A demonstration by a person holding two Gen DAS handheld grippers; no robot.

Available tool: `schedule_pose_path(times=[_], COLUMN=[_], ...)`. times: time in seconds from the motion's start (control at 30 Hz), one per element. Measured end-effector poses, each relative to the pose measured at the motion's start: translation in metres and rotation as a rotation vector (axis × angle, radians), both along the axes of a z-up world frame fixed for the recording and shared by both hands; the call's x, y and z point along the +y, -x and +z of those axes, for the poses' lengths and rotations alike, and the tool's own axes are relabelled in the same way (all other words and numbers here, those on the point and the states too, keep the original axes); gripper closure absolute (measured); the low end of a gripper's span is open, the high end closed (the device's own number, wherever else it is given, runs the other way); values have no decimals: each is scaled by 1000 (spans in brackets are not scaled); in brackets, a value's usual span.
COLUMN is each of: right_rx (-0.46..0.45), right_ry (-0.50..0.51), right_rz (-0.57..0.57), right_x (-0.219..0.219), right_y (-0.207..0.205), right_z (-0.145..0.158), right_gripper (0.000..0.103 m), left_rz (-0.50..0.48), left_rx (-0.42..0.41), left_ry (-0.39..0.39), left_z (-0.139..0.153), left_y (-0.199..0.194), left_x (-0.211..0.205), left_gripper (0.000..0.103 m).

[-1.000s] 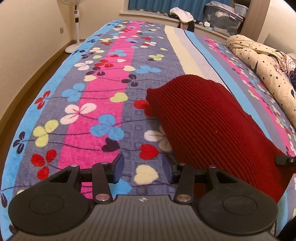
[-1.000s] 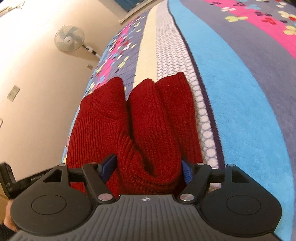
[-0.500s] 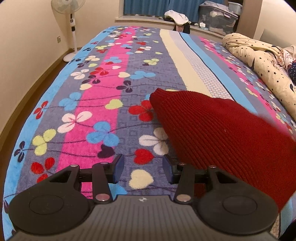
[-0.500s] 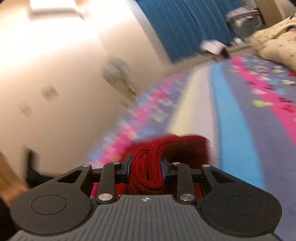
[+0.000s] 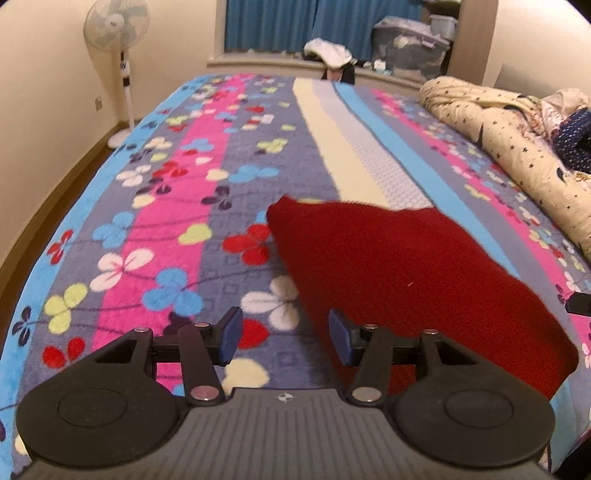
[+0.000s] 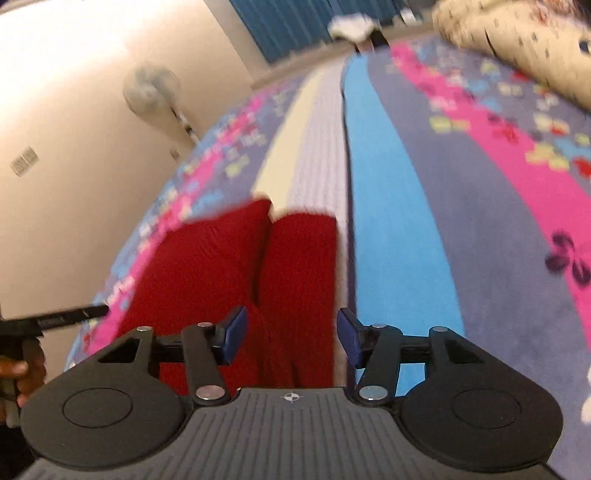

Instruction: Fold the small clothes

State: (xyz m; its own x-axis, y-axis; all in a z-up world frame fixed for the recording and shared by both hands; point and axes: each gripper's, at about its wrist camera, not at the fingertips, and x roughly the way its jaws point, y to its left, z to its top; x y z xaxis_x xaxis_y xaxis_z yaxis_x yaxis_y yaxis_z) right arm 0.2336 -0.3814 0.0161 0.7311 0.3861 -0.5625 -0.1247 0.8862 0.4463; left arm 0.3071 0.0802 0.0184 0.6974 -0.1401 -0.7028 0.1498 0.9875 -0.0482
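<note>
Folded dark red knit garment [image 5: 399, 266] lies on the bed, both grippers' jaws opening, gripping nothing

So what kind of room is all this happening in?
Almost certainly a home bedroom. A wide bed under a flowered blanket fills the view, a rolled-up quilt lies along one side, and a standing fan sits in the corner beside blue curtains.

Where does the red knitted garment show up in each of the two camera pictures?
Left wrist view: the red knitted garment fills the lower right, lying on the flowered blanket.
Right wrist view: it lies lower centre-left, folded into two lobes.
Shared landmark: the standing fan by the wall, top left in the left view and upper left in the right.
</note>
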Motion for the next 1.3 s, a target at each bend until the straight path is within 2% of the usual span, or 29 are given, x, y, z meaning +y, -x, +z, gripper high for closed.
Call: schedule_pose_path(times=[0.1,0.2,0.3,0.37,0.4,0.43,0.5,0.57,0.67,0.77,0.8,0.83,0.9,1.0,1.13,1.3], right_rx=[-3,84,191,193,192,199,209,208,204,151,124,86,17,-43,-55,-15], right_ry=[-15,116,229,229,227,209,208,236,219,160,142,129,135,105,38,19], right_rz=[53,104,127,130,136,146,147,154,142,107,93,67,2,-51,-46,-17], right_x=[5,23,34,37,37,37,39,44,44,37,35,32,27,21,19,34], right_y=[-2,-11,-18,-22,-23,-23,-25,-25,-28,-23,-23,-23,-21,-23,-35,-56], right_z=[-1,-16,-36,-36,-36,-36,-36,-36,-34,-23,-19,-14,-5,4,4,-5], right_gripper=[40,41,49,55,61,73,74,74,74,71,67,55,46,46,46,46], left_rz=[-19,-58,-96,-135,-150,-169,-196,-206,-190,-155,-147,-142,-150,-167,-147,-158], left_rx=[-35,-44,-35,-16,-10,4,27,12,19,-17,-20,-13,25,15,22,16], left_ry=[13,30,22,9,-3,-24,-86,-121,-98,-67,-50,-39,-71,-146,-114,-122], left_z=[4,5,2,-2,-4,-8,-18,-22,-23,-15,-13,-13,-19,-26,-26,-28], left_y=[4,7,8,9,10,10,12,14,12,11,9,7,2,3,0,0], left_x=[-7,-14,-20,-27,-29,-34,-42,-46,-41,-34,-32,-31,-35,-45,-41,-41], left_gripper=[46,45,45,45,45,45,45,45,45,45,45,45,45,43,43,43])
